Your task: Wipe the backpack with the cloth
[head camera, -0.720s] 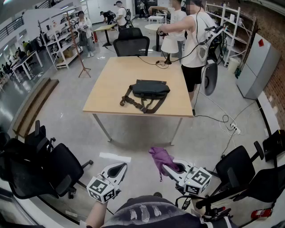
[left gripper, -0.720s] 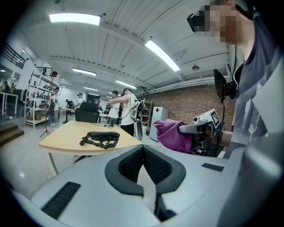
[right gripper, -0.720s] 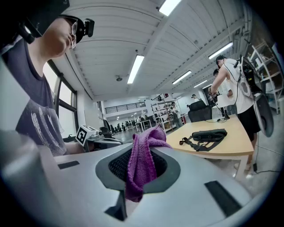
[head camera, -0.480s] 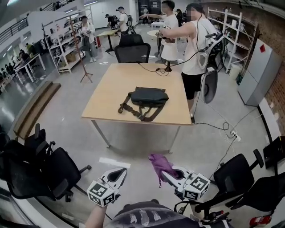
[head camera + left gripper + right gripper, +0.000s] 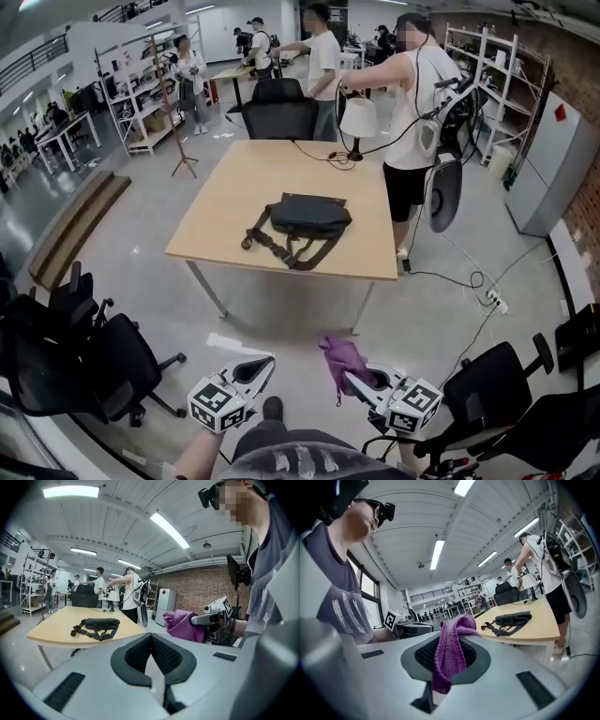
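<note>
- Head view: I am standing well apart from the table, and the backpack is lying flat on it at my 12 o'clock, its straps trailing toward the near edge.
- My right gripper is clamping the purple cloth, which is bunching above the jaws and dangling a tail below.
- My left gripper is pointing the same way at 11 o'clock with nothing on it.
- Left gripper view: my left jaws are meeting pad to pad with nothing between them.
- The backpack is showing at 10 o'clock and the cloth at 2 o'clock.
- I am judging the bag to be soft, dark fabric that is slumping rather than standing. It will likely slide or crumple under a wipe, so I am thinking of pinning a strap or an end with this free gripper.
- Right gripper view: the jaws are pinching the knitted cloth near its middle, with the backpack at 2 o'clock.
- The cloth is looking light, limp and a little stretchy. The hold seems sound, though the loose tail may drag.
- Writing: I am finding no brand or label on bag or cloth. The marker cubes are carrying only square patterns, and a red sticker on a far grey cabinet is too small to read.
</note>
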`<state>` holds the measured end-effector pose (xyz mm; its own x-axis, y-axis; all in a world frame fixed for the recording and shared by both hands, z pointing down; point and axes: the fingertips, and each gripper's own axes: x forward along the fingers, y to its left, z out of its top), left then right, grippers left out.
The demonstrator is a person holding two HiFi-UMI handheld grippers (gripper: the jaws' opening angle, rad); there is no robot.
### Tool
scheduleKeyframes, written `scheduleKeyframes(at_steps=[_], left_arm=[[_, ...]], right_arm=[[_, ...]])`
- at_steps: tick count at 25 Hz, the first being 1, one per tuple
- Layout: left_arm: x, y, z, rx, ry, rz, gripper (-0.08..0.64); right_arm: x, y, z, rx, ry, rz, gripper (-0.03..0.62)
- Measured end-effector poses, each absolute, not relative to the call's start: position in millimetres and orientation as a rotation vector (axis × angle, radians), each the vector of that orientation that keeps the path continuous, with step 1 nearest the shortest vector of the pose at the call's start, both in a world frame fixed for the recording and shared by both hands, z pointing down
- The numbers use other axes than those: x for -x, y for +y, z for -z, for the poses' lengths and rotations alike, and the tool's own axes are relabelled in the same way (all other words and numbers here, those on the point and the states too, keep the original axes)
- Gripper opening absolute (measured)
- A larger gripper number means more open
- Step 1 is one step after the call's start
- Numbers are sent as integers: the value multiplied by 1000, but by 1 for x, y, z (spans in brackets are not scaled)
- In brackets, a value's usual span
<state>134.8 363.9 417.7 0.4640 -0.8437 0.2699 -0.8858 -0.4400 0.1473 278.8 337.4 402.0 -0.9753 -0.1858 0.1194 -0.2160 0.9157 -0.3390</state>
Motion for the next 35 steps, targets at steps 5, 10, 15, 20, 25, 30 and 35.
scheduleKeyframes(at_steps=[5, 10, 15, 20, 25, 30, 35], left_arm=[[-123, 317, -417, -2482, -1467, -184, 6], [-95, 265, -431, -2507, -1391, -146, 6], [-41, 206, -427, -2513, -1372, -72, 6], [28, 149, -422, -2528, -1397, -40, 6], [77, 111, -414, -2539, -1422, -16, 6], [96, 89, -428, -2477, -1404, -9, 6], [109, 54, -446, -2428, -1402, -64, 6]], right_arm=[[-270, 305, -402, -350, -2983, -494, 32], [-243, 263, -409, -437, -2924, -470, 32], [-181, 216, -406, -419, -2881, -462, 32], [-122, 153, -406, -460, -2866, -454, 32], [-86, 88, -405, -554, -2838, -453, 32], [-85, 7, -419, -726, -2695, -400, 32], [-114, -123, -437, -1004, -2507, -138, 32]])
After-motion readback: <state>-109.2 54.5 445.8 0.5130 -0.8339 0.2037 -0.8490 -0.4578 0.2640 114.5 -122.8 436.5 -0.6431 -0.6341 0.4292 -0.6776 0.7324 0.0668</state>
